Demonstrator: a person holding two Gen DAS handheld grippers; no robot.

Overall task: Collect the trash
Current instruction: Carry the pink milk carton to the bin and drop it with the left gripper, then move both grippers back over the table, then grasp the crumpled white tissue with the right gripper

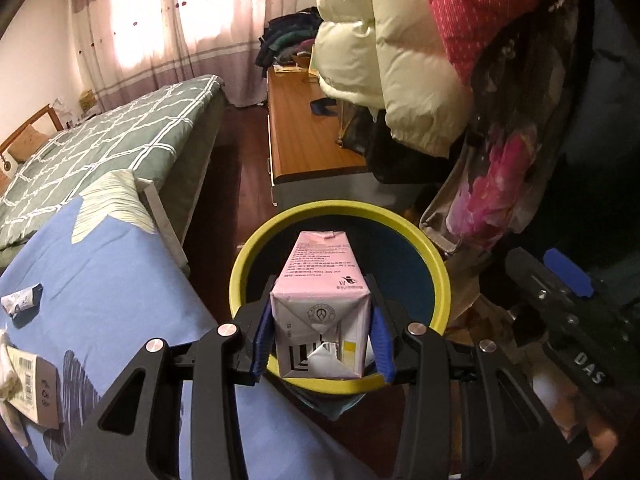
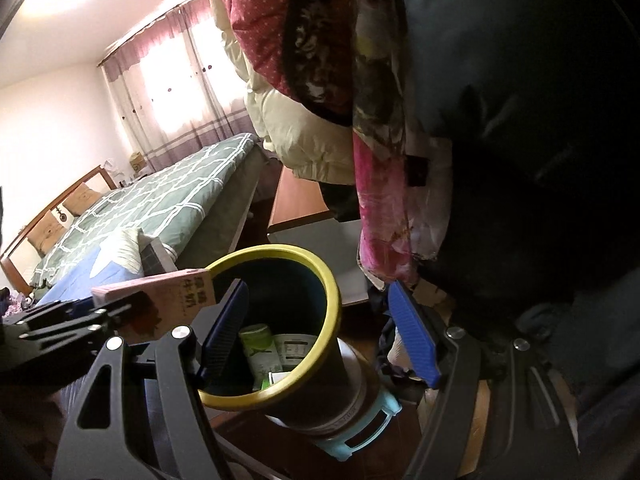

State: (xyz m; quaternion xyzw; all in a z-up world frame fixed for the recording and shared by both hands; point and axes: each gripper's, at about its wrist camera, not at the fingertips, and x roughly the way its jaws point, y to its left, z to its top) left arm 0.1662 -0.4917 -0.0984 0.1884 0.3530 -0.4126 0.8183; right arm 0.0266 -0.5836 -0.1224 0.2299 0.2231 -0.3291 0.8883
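A pink milk carton (image 1: 320, 288) is clamped by its sides between the blue pads of my left gripper (image 1: 320, 284), which is shut on it. The carton hangs over the near rim of a dark bin with a yellow-green rim (image 1: 436, 256). In the right wrist view the same carton (image 2: 160, 300) pokes in at the left rim of the bin (image 2: 332, 280), which holds green cartons (image 2: 260, 348). My right gripper (image 2: 318, 292) stands open with the bin between its fingers; a gap shows beside the right pad (image 2: 414, 336). Its body (image 1: 560, 300) sits right of the bin.
A blue sheet (image 1: 120, 280) at the left bears a crumpled wrapper (image 1: 22, 300) and a flat packet (image 1: 36, 384). Behind lies a bed with a green checked cover (image 1: 100, 148). Hanging coats (image 1: 400, 60) crowd the right above a low wooden cabinet (image 1: 304, 136).
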